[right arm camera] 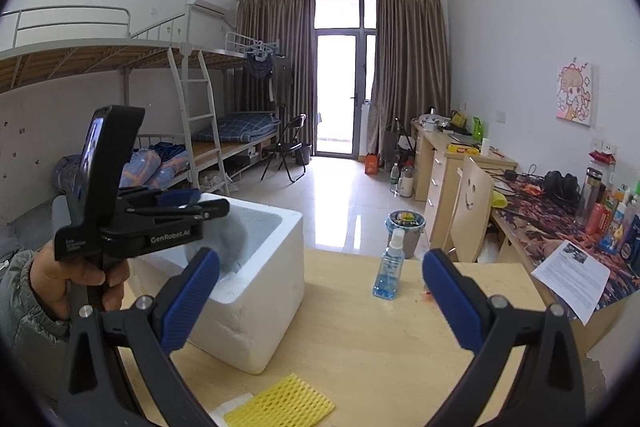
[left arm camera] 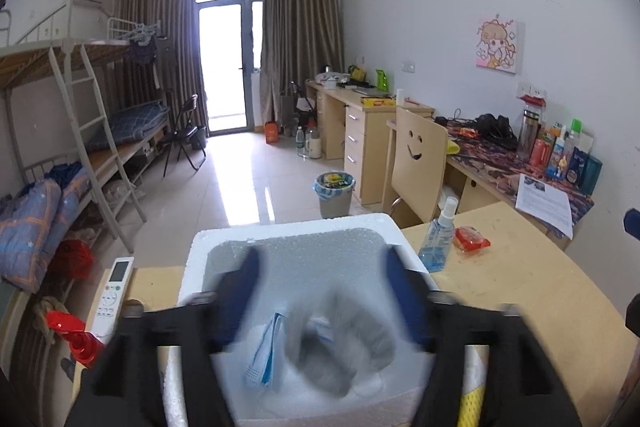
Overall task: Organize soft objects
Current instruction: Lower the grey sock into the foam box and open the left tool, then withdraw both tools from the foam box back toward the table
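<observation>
A white foam box [left arm camera: 288,227] stands on the wooden table; it also shows in the right wrist view [right arm camera: 260,287]. My left gripper [left arm camera: 322,255] hangs open over the box. A blurred grey soft object [left arm camera: 344,351] is below it inside the box, beside a blue-white packet [left arm camera: 266,355]. In the right wrist view the grey object [right arm camera: 234,239] shows under the left gripper [right arm camera: 192,205]. My right gripper [right arm camera: 320,267] is open and empty above the table. A yellow foam net [right arm camera: 280,403] lies at the table's near edge.
A blue spray bottle [right arm camera: 388,267] and a red packet [left arm camera: 472,239] sit right of the box. A white remote [left arm camera: 114,291] and a red object [left arm camera: 76,339] lie left of it. A paper sheet [right arm camera: 572,275], a chair [right arm camera: 472,211] and a cluttered desk are to the right.
</observation>
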